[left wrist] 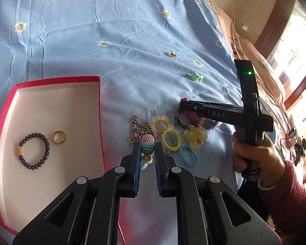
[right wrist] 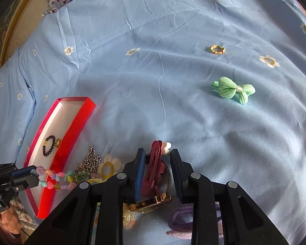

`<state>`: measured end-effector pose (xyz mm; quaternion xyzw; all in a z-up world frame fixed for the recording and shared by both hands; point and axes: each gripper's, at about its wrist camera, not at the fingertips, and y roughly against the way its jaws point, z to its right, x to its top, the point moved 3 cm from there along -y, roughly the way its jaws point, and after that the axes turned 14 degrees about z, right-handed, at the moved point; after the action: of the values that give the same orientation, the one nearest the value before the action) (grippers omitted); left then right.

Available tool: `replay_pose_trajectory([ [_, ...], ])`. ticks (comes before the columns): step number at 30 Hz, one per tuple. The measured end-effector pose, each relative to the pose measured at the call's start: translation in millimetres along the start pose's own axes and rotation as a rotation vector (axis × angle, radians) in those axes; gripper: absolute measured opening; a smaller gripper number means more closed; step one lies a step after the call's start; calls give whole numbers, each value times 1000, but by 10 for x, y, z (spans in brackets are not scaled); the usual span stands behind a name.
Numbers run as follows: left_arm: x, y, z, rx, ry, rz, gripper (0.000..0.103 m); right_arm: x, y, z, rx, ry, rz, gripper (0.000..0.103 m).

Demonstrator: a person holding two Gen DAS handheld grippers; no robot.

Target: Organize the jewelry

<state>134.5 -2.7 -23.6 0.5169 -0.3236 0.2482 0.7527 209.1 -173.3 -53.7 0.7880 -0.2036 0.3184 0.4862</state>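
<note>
My left gripper (left wrist: 147, 149) is shut on the pink-and-teal ball of a colourful bead bracelet (left wrist: 147, 141). In the right wrist view the strand (right wrist: 55, 176) hangs from it across the near wall of the red box (right wrist: 77, 130). The box (left wrist: 100, 106) holds a dark bead bracelet (left wrist: 48, 148) and a gold ring (left wrist: 59, 141). My right gripper (right wrist: 157, 152) stands open over the jewelry pile. A maroon hair clip (right wrist: 153, 165) lies between its jaws, close to the left pad and clear of the right one. A gold watch (right wrist: 153, 203) lies under the clip.
On the blue flowered bedsheet lie a silver chain (left wrist: 140, 128), yellow hair ties (left wrist: 170, 139), a blue hair tie (left wrist: 187, 156), a yellow claw clip (left wrist: 194, 135) and a purple hair tie (right wrist: 179, 218). Farther off are a green bow (right wrist: 232, 89) and a small gold ring (right wrist: 217, 49).
</note>
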Motion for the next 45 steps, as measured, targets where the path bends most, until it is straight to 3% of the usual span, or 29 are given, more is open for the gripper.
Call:
replay_pose_trajectory([
  [1, 1, 8, -7, 1, 1, 2, 11, 5, -19, -7, 1, 5, 0, 21],
  [6, 32, 111, -52, 8, 12, 29, 11, 67, 96, -88, -6, 36, 54, 16],
  [7, 44, 142, -61, 8, 15, 36, 11, 83, 146, -117, 2, 36, 71, 4],
  [8, 54, 173, -67, 7, 18, 44, 11, 97, 186, -140, 11, 30, 82, 0],
  [15, 84, 393, -119, 8, 31, 91, 11, 173, 333, -386, 52, 43, 115, 0],
  [18, 69, 456, -150, 12, 35, 99, 11, 142, 263, -413, 29, 62, 79, 14],
  [21, 51, 499, -201, 17, 45, 104, 11, 71, 192, -392, -4, 77, 54, 41],
  [24, 32, 506, -253, 23, 58, 103, 11, 15, 90, -367, -45, 103, 31, 41],
  [27, 19, 517, -275, 27, 63, 104, 11, -9, -26, -345, -66, 123, 9, 38],
  [29, 14, 538, -269, 29, 60, 108, 11, -6, -65, -356, -82, 146, 8, 26],
  [30, 12, 550, -264, 30, 59, 110, 11, 1, -73, -358, -86, 152, 7, 15],
  [33, 27, 596, -261, 32, 58, 122, 11, 40, 5, -376, -71, 146, 35, 0],
  [38, 60, 673, -256, 32, 58, 143, 11, 81, 173, -501, -46, 155, 75, 0],
  [41, 53, 703, -255, 33, 57, 146, 11, 99, 126, -521, -42, 153, 51, 16],
  [42, 44, 712, -255, 34, 58, 146, 11, 93, 101, -523, -38, 154, 39, 33],
  [44, 26, 721, -266, 35, 63, 147, 11, 62, 66, -567, -33, 180, 23, 42],
  [45, 22, 718, -271, 36, 66, 145, 11, 39, 43, -602, -39, 205, 12, 42],
])
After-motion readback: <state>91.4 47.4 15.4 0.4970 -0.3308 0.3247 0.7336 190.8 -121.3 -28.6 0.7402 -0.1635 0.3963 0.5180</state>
